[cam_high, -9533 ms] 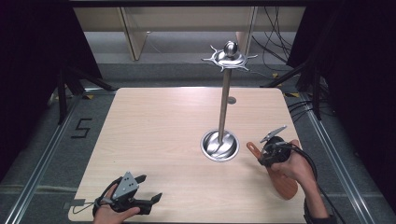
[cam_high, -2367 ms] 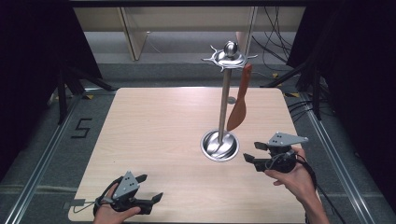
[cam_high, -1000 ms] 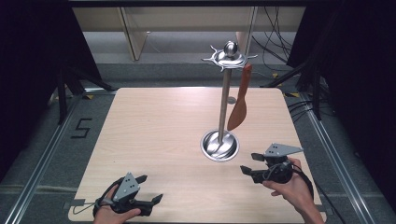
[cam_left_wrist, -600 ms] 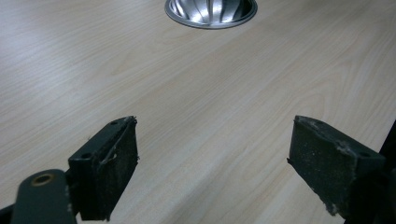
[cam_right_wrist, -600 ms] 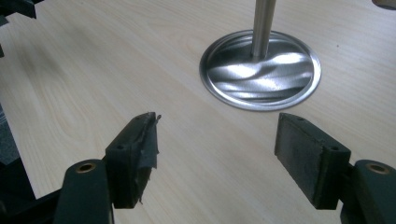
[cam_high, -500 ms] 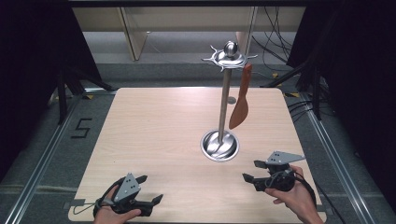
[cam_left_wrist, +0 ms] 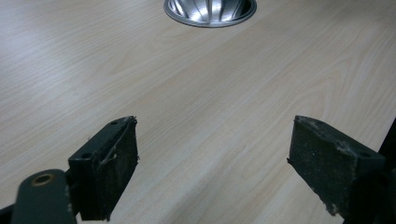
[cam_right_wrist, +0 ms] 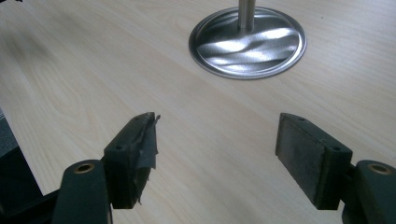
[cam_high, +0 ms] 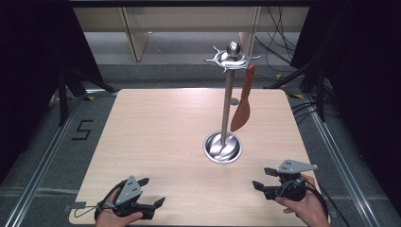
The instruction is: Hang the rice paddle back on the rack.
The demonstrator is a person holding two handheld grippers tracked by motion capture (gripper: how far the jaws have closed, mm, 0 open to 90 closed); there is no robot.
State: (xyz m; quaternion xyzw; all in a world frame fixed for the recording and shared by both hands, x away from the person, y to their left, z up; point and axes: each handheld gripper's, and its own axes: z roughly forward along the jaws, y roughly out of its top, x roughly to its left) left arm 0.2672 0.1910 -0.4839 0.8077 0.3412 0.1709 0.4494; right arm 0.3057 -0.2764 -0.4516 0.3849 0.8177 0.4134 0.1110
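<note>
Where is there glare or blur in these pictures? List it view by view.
High view: sharp on the table, black at both sides. Left gripper view: stand base glares, near jaws soft. Right gripper view: bright streaks across the base, jaws slightly blurred.

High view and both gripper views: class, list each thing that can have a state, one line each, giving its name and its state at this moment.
Spatula: hanging from a hook of the stand, off the table.
Stand: upright, base flat on the table.
Left gripper: open, holding nothing, low over the near edge.
Right gripper: open, holding nothing, pointing at the stand's base.
</note>
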